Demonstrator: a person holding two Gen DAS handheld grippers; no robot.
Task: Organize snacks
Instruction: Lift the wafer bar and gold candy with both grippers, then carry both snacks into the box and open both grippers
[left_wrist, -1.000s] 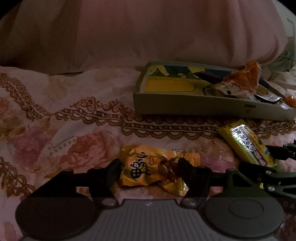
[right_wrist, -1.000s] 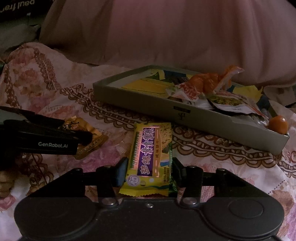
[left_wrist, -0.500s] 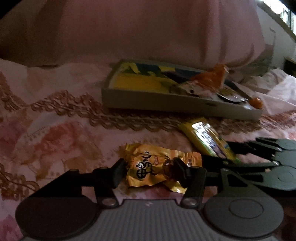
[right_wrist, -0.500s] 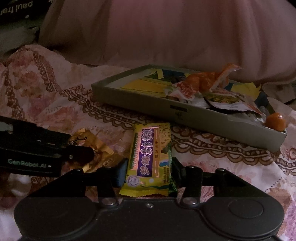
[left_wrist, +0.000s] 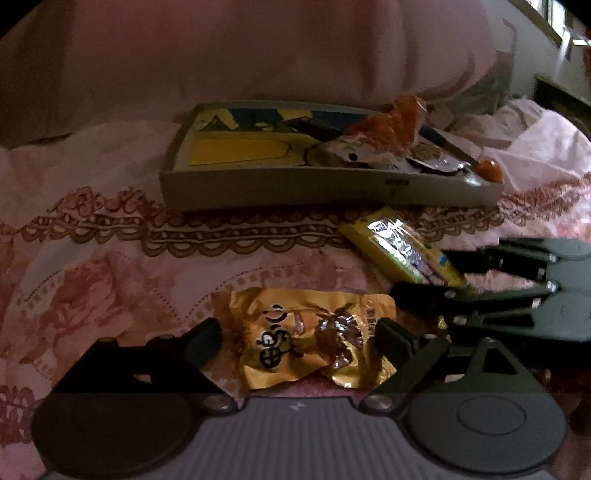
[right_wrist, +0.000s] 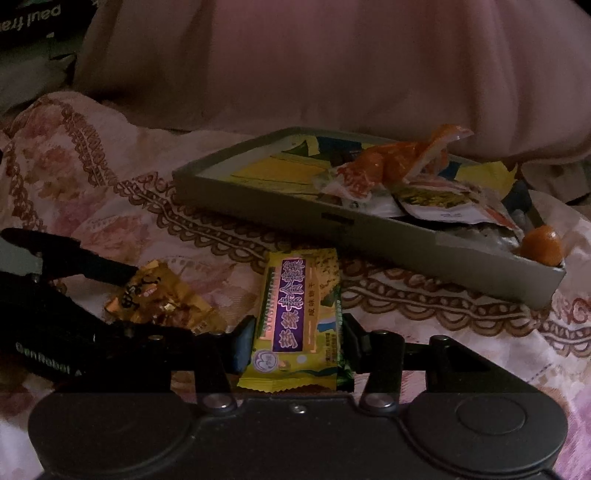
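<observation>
Low in the left wrist view, my left gripper (left_wrist: 295, 341) was opening, its fingers (left_wrist: 205, 338) wide and clear of the gold packet (left_wrist: 314, 341) that lay between them on the bed (left_wrist: 110, 266). In the right wrist view, my right gripper (right_wrist: 297, 341) sat at the lower centre, its fingers (right_wrist: 243, 343) narrow and closed against the sides of the yellow bar (right_wrist: 299, 314), which rested lengthwise on the bed. The same bar showed at right of centre in the left view, just beyond the gold packet, with my right gripper reaching in from the right edge. Farther up, in the middle of both frames, the grey tray (left_wrist: 295, 184) sat on the floral cover, holding an orange wrapper (left_wrist: 391, 125), other packets and a small orange ball (right_wrist: 541, 245) at its right corner. Behind it rose a pink pillow (left_wrist: 277, 48).
</observation>
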